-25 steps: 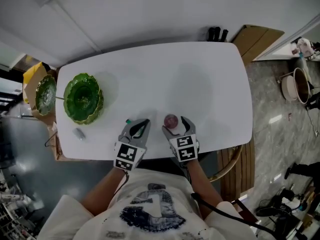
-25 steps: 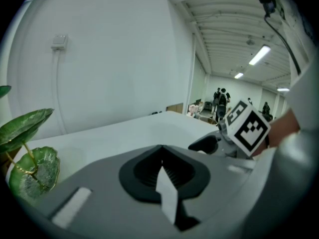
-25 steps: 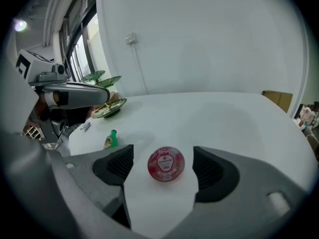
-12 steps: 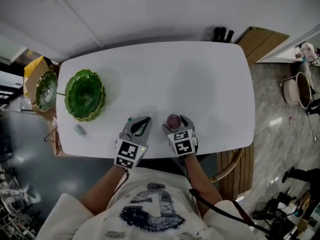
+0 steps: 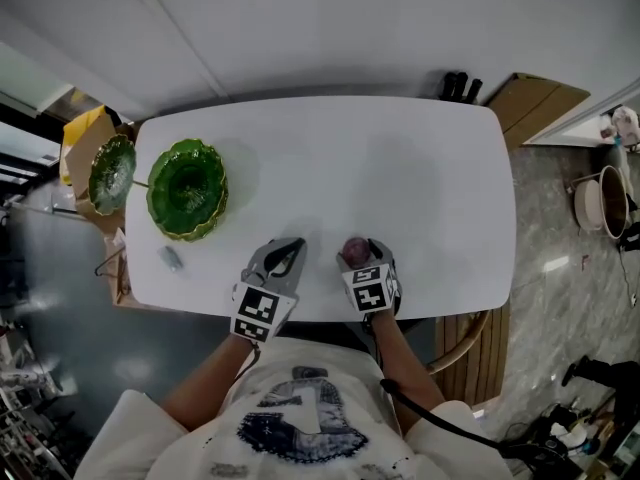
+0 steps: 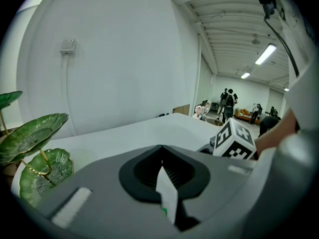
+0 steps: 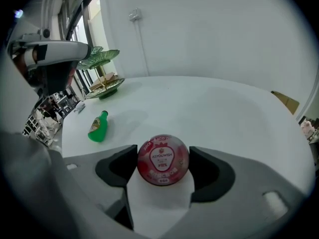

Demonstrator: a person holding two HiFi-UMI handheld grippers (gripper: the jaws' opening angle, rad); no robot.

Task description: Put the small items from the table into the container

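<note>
- In the head view, the white table [image 5: 400, 178] is seen from above, with the scalloped green glass bowl [image 5: 187, 190] standing near its left end.
- A second green dish [image 5: 111, 174] is seen just beyond that end of the table, and a small grey item [image 5: 172, 259] lies on the table near the bowl.
- Only the right gripper view shows a small green bottle [image 7: 98, 127], lying on its side on the table; it cannot be made out in the head view.
- The right gripper [image 5: 361, 258] is held at the near edge of the table. Its jaws are closing, and the red strawberry-label cup [image 7: 163, 159] is seen between them, with a dark pad met on each side.
- That cup rests on the table, well apart from the bowl. It is round and domed, glossy red, with a strawberry picture and white lettering on top; it is probably a jelly cup.
- The left gripper [image 5: 285, 250] is held just left of the right one. In its own view the jaws are seen drawn together, with nothing grasped.
- Only the left gripper view shows a far hall with people standing [image 6: 227, 101].
</note>
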